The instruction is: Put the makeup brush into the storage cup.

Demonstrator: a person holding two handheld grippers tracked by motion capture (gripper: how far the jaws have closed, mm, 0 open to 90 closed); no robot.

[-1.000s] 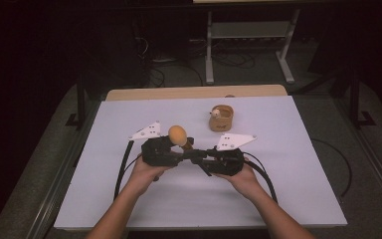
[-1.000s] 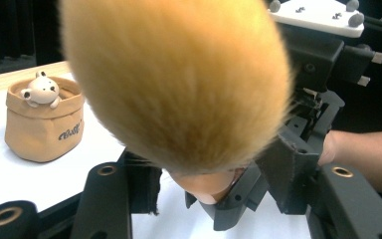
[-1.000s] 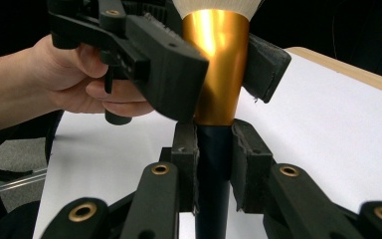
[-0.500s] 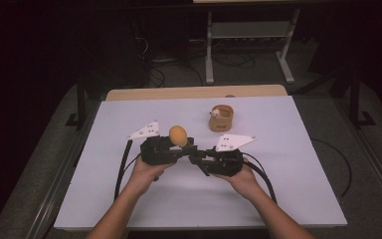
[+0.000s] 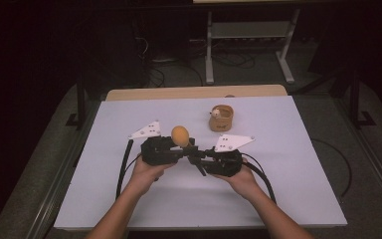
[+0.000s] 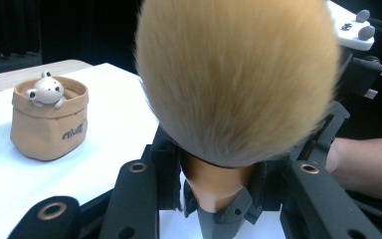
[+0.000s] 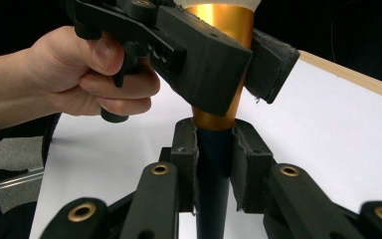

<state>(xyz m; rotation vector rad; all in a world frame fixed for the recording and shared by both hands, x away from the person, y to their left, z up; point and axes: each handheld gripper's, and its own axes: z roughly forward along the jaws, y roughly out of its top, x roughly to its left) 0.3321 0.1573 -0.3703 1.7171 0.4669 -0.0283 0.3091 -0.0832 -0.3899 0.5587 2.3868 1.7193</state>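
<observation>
Above the white table, near its middle, two hands hold a makeup brush upright between them — its tan bristle head up, its dark handle down. The left tool has just closed its jaws on the brush's gold collar, pads pressing both sides. The right tool grips the dark handle just beneath. Farther back on the table stands a small tan pouch with a little bear figure peeking over its rim — well apart from the brush.
</observation>
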